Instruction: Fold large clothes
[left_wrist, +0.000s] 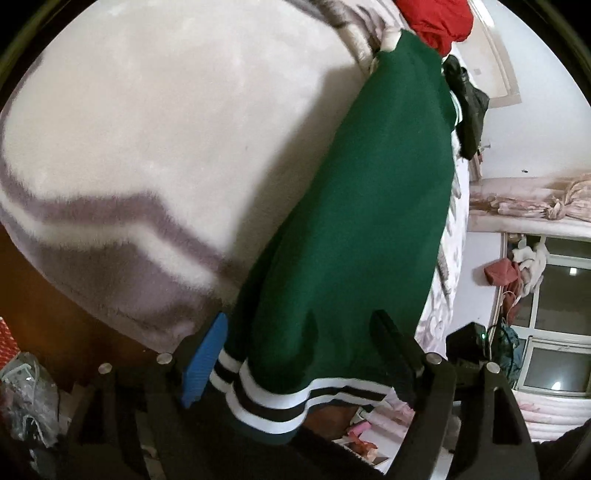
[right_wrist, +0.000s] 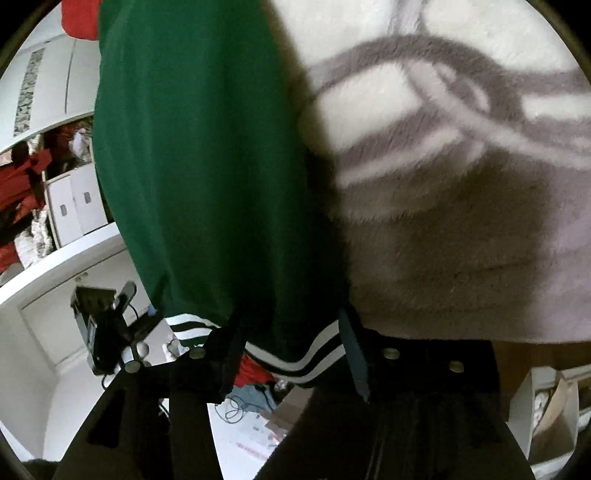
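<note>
- The dark green knit garment, with a black-and-white striped ribbed hem, lies stretched over a fluffy cream-and-mauve blanket on the bed.
- Its long axis runs away from both cameras, hem nearest.
- The left gripper and the right gripper each straddle the hem; their jaws stand apart around the cloth, apparently not pinched shut, probably to pull it taut for folding.
- A red cloth lies beyond its far end.

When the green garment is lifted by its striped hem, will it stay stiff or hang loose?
Probably loose: the green garment drapes over the fluffy blanket. Its striped hem already curves between the jaws. It looks soft, so unheld parts may sag.
</note>
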